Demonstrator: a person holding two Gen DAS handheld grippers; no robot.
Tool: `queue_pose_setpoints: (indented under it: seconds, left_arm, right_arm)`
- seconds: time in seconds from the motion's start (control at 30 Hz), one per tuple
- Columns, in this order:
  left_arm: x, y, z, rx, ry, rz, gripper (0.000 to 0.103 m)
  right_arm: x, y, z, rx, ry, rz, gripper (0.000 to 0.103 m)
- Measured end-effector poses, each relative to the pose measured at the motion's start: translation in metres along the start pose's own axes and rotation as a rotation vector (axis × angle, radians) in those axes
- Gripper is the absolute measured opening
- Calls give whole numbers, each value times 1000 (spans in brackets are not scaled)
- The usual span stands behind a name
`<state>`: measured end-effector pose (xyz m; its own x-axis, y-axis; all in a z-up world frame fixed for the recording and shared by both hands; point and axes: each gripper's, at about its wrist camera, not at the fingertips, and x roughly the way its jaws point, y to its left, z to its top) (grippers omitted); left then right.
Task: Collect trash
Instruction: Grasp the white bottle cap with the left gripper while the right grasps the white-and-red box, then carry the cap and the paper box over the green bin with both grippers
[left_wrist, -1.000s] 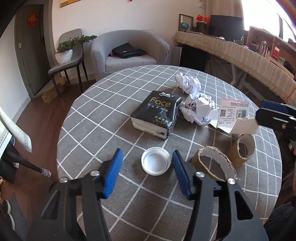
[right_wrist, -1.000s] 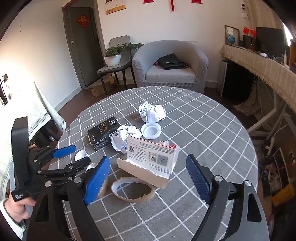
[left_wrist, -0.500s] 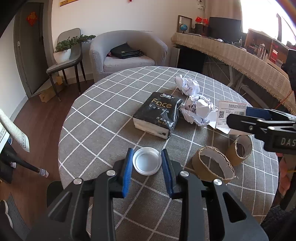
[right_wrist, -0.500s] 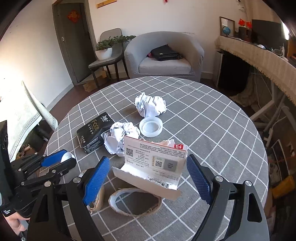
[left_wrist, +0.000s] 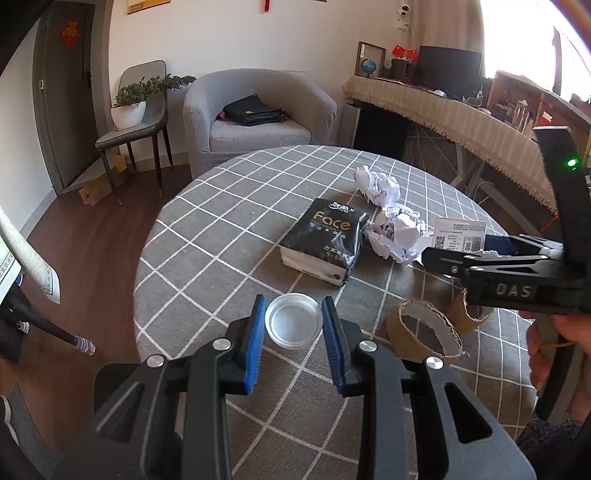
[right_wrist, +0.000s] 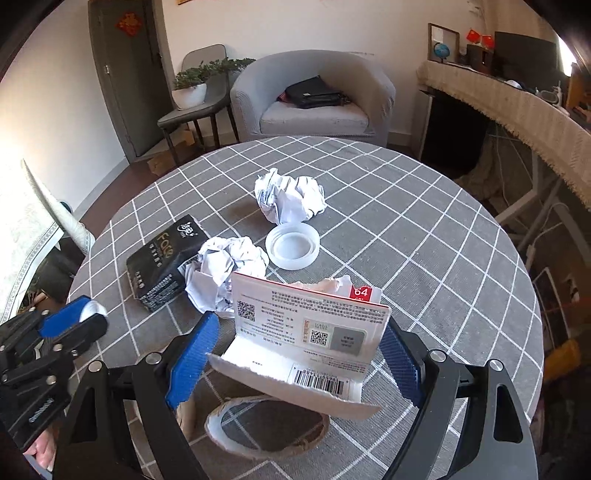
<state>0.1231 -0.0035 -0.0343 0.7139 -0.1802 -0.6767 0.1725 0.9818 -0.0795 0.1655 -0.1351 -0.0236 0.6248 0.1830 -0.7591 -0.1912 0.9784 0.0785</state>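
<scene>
My left gripper (left_wrist: 293, 325) is shut on a white plastic lid (left_wrist: 293, 325), held just above the checked tablecloth. My right gripper (right_wrist: 301, 354) is open with its blue pads on either side of a torn cardboard box flap with printed labels (right_wrist: 310, 332), not clamping it. Two crumpled paper balls (right_wrist: 290, 199) (right_wrist: 225, 266), a second white lid (right_wrist: 292, 245), a black "Face" tissue pack (right_wrist: 162, 258) and torn cardboard rings (right_wrist: 269, 424) lie on the table. The left gripper also shows in the right wrist view (right_wrist: 70, 321).
The round table (right_wrist: 424, 240) has a grey checked cloth. A grey armchair (left_wrist: 258, 114) with a black bag, a chair with a potted plant (left_wrist: 136, 103) and a long sideboard (left_wrist: 461, 122) stand beyond it. A rolled white mat (left_wrist: 29, 266) leans at the left.
My left gripper closed from wide open onto the white lid and lifted it slightly. My right gripper moved forward, so its open pads now flank the cardboard flap.
</scene>
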Motion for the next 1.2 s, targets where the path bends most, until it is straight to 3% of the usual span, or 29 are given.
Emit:
queue_pose_setpoints:
  seconds: [0.07,0.1,0.3,0.6,0.87,1.2]
  left_arm:
    - [-3,3,-1,-5,-4,1,33]
    - [-5,5,0,-10,-6,1,33]
    - [-14,20,2,-42,-22,11,33]
    - [-41,46,0,-96,-80,41,33]
    - [-48,86,-12,-151,-71,91,33]
    - [-32,148,-43,-243,28,148,33]
  right_arm:
    - [2,1,0,0,0,-18,81]
    - [2,1,1,-2,2,-20,73]
    - [-10,2,5,-4,-29,-46,73]
    - [-50,25,19,-52,-183,-64,73]
    - [-58,68,28,-95,-228,66,73]
    - [-47,149,25,-232,-204,232,73]
